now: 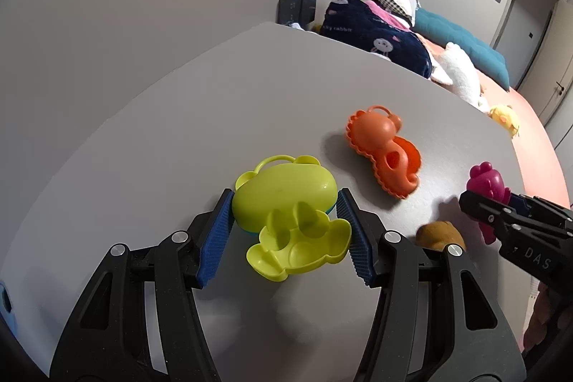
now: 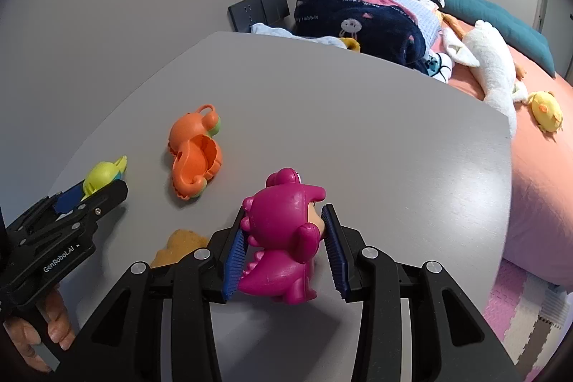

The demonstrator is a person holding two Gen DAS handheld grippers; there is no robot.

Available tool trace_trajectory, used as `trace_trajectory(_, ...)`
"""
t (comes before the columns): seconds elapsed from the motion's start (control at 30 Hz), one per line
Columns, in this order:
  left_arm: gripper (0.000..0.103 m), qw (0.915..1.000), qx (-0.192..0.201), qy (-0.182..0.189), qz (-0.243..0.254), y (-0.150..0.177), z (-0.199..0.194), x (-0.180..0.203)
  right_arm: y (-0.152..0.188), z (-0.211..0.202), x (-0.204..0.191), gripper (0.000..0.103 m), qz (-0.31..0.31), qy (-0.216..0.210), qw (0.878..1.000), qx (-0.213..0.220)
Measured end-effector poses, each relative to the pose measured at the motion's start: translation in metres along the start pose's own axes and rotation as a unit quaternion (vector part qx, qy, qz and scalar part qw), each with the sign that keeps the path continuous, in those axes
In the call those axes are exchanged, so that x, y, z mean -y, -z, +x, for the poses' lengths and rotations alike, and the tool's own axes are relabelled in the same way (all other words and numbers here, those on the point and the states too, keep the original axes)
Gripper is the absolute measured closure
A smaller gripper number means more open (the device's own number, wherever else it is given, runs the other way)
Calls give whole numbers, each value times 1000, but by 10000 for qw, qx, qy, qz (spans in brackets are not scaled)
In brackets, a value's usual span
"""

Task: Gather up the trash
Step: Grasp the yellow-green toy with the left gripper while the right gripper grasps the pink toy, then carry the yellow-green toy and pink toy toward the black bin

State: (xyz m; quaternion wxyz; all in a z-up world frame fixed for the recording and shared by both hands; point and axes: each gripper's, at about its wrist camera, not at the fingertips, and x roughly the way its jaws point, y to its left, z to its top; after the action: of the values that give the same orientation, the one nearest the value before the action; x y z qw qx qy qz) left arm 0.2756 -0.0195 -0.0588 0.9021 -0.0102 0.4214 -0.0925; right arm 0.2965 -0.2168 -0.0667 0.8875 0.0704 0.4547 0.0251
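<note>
On the grey table (image 1: 250, 95) my left gripper (image 1: 284, 203) is shut on a lime-green plastic toy (image 1: 286, 203), its blue pads pressing both sides. The toy also shows in the right wrist view (image 2: 102, 179). My right gripper (image 2: 284, 215) is shut on a magenta dinosaur toy (image 2: 283, 235), which stands between the blue pads; it also shows in the left wrist view (image 1: 487, 185). An orange plastic toy (image 1: 383, 151) lies on its side between the two grippers, also in the right wrist view (image 2: 195, 154). A small brown toy (image 1: 438, 233) lies near both grippers, half hidden in the right wrist view (image 2: 179, 244).
Beyond the table's far edge is a bed (image 2: 537, 167) with a navy blanket (image 2: 361, 20), a white plush (image 2: 494, 67), a yellow plush (image 2: 546, 110) and a teal pillow (image 2: 501, 20). A dark wall socket panel (image 2: 259, 8) sits behind the table. Foam floor mats (image 2: 526, 317) lie at the right.
</note>
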Motion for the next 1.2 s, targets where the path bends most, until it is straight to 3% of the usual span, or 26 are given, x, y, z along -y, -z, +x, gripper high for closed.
trace_trajectory(0.57, 46, 9999, 75, 24, 71, 25, -45, 20, 30, -62, 18, 61, 91, -84, 9997, 202)
trace_trajectory(1.2, 46, 9985, 288, 233, 414, 53, -100, 75, 74, -133, 60, 61, 359, -17, 9981, 492)
